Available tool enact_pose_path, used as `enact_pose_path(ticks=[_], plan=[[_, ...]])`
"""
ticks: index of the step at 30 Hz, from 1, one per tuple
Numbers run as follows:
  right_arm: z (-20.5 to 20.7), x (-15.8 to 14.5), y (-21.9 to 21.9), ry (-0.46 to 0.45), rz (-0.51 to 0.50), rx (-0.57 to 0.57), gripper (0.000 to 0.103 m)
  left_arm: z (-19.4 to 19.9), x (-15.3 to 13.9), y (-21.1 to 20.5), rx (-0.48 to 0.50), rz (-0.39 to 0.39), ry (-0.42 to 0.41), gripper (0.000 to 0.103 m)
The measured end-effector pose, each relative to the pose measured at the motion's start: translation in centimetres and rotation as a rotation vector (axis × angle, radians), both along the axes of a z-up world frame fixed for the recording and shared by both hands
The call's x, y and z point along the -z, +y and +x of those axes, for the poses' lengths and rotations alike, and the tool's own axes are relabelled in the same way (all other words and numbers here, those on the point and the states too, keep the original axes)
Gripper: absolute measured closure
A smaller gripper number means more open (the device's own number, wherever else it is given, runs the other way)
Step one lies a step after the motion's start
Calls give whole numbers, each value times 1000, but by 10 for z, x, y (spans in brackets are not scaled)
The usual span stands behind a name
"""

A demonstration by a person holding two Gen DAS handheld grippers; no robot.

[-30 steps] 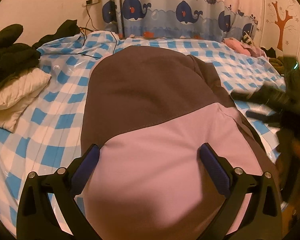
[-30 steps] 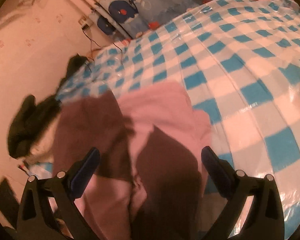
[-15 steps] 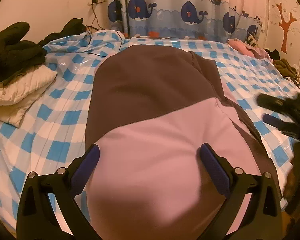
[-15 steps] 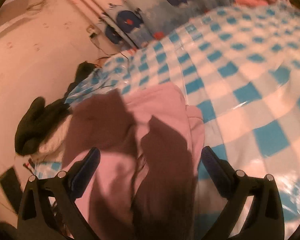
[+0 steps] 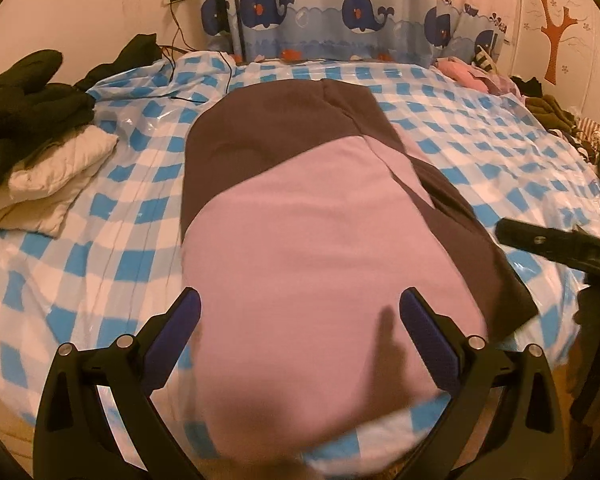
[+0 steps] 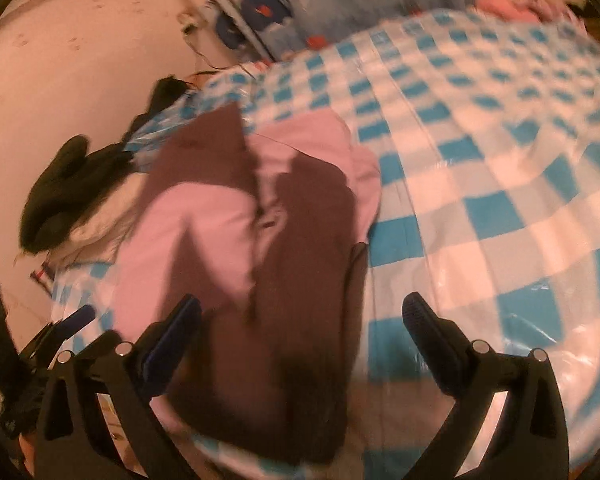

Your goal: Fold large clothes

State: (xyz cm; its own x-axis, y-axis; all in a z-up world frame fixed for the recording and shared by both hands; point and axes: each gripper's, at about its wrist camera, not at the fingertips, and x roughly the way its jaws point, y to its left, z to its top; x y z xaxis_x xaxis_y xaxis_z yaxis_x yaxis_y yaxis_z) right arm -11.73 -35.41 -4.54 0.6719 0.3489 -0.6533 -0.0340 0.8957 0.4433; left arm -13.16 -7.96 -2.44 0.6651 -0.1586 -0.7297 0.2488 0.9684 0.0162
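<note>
Two views show one garment, a pink-and-brown piece of clothing lying partly folded on the bed with its blue-checked plastic cover.

From the left wrist, the left hand-held gripper hangs over the pink near end of the garment, fingers spread wide and pinching nothing. The brown half stretches away toward the whale curtain. A stack of folded clothes sits well apart at the left edge of the bed, and the right hand-held gripper shows at the right, beside the garment's brown side flap.

From the right wrist (a blurred picture, so fine detail is lost), the right hand-held gripper is likewise spread and empty, over the brown strip on the garment's side nearest it, with bare checked cover to its right.

The step in hand looks like taking the near hem for the next fold. To do it well, each gripper should close on a corner through all layers, lift together, and carry the hem evenly toward the far end, keeping the edges lined up so the slippery cover does not let the cloth slide.
</note>
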Motion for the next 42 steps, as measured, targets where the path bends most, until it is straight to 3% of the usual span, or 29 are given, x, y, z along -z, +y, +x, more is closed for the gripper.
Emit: enact_pose_path(ticks=[3,9,15,23,42], plan=[[-27,-20,18,12,-68,-38,6,-22,-11,6,-7,-17,22,7],[-61,-33,62,59,-218,-124,6,-58,-29,17,-17,-23,46,7],[-69,-37,86,62,-362,-128,6,-68,-39,26,-13,-13,87,7],[-58,-34,90,162,-304,-175,6,-56,-28,26,10,14,208,7],[-39,-26,95,213,-366,-185,6,-34,-15,21,14,49,256,7]])
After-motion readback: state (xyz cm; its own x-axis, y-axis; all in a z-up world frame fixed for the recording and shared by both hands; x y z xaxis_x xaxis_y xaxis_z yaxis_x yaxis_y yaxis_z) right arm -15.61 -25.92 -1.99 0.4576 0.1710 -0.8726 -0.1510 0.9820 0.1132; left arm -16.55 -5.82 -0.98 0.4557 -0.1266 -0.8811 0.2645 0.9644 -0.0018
